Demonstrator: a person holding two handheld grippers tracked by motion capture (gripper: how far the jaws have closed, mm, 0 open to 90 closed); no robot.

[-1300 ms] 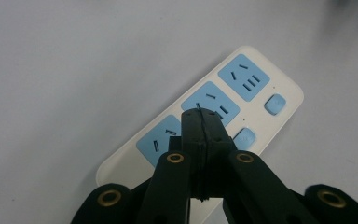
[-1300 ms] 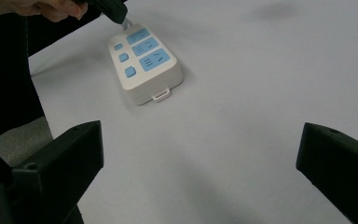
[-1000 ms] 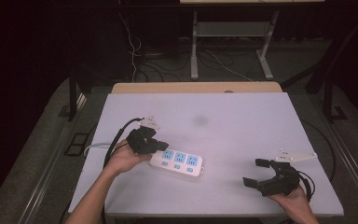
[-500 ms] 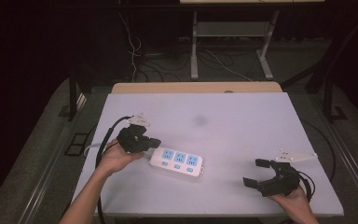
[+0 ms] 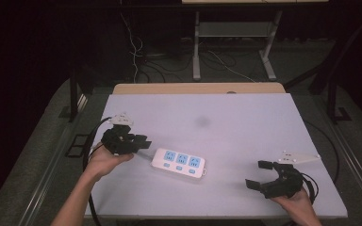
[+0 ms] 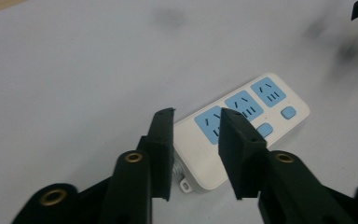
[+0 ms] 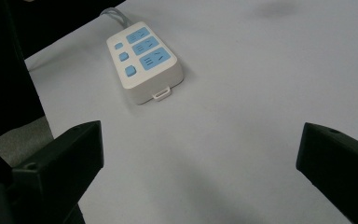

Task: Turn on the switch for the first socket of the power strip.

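- high view: a white power strip [image 5: 179, 162] with three blue sockets lies flat near the front middle of the pale table [image 5: 245, 117], its cord end toward the person's left.
- the left gripper [image 5: 139, 142] sits just off that cord end. its jaws have just been opening and now stand partly apart with nothing pressed between them, so the strip looks freshly let go.
- the right gripper [image 5: 259, 175] hovers near the front right corner, well apart from the strip, jaws spread wide and empty.
- left gripper view: the strip's near end [image 6: 200, 158] shows through the gap between the jaws, untouched.
- right gripper view: the strip [image 7: 144, 60] lies well ahead, with bare tabletop between.
- judged step: release after placing the strip. the next move likely calls for drawing the left gripper clear without snagging the cord [image 5: 143, 156].
- room: the far half of the table is bare. the front edge runs close under both hands, and the right hand sits nearest a corner.
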